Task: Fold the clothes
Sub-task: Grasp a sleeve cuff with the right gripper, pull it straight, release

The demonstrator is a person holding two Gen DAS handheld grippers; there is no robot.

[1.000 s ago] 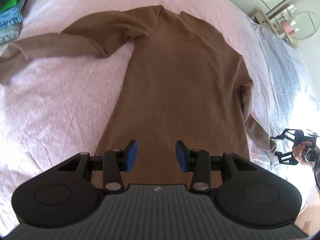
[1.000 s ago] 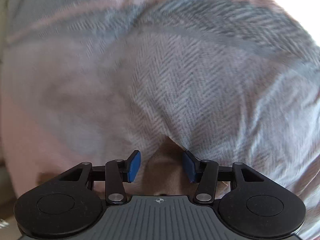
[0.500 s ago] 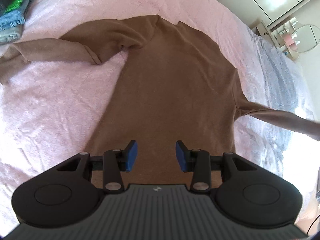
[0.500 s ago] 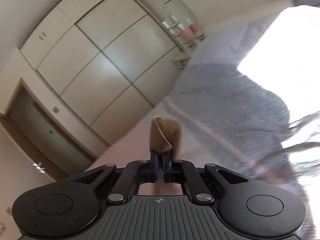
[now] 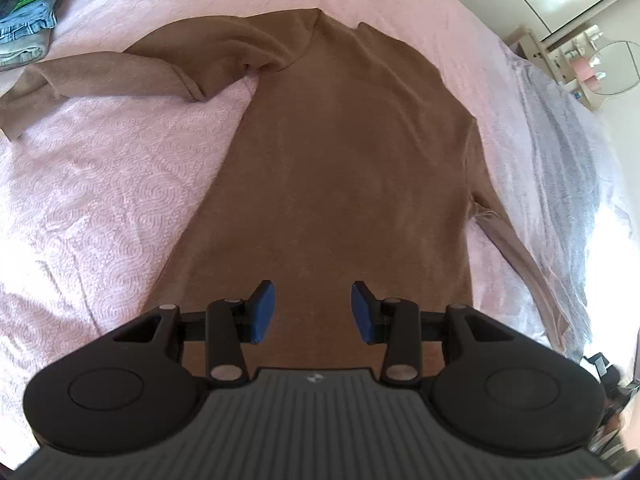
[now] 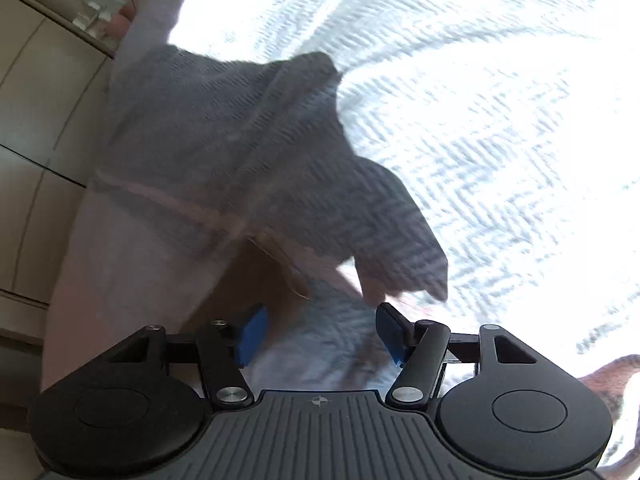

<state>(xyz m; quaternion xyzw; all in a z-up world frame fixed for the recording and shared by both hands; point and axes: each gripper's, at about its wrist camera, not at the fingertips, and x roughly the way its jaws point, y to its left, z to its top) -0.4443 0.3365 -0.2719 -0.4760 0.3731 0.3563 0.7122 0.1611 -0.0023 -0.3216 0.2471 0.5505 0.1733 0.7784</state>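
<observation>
Sweater point(image 5: 332, 168): brown, long-sleeved, lying flat on the pink bedspread point(image 5: 100, 184) straight ahead of the left gripper, collar at the far end, hem nearest the tool.
Clothes pile point(image 5: 28, 12): far ahead and to the left of the left gripper, at the edge of the bedspread; green, dark and pale blue pieces stacked together.
Left sleeve point(image 5: 104, 76): stretched out to the left, ahead of the tool, with its cuff end folded under near the picture's edge.
Left gripper point(image 5: 312, 312): blue pads spread wide apart, holding nothing, hovering over the sweater's lower body near the hem.
Right sleeve point(image 5: 516, 256): running down the right side of the body toward the tool, lying partly on the grey patterned blanket point(image 5: 560, 152).
Mirror and shelf point(image 5: 600, 68): far right, beyond the bed, with small items too small to make out.
Wardrobe doors point(image 6: 28, 128): to the left of the right gripper, pale panels.
Right gripper point(image 6: 320, 332): blue pads spread apart, nothing between them; view motion-blurred.
Brown cloth point(image 6: 256, 276): just ahead of the right gripper's left pad, lying free.
Blanket by right gripper point(image 6: 248, 140): grey herringbone folds ahead, brightly overexposed to the right.
</observation>
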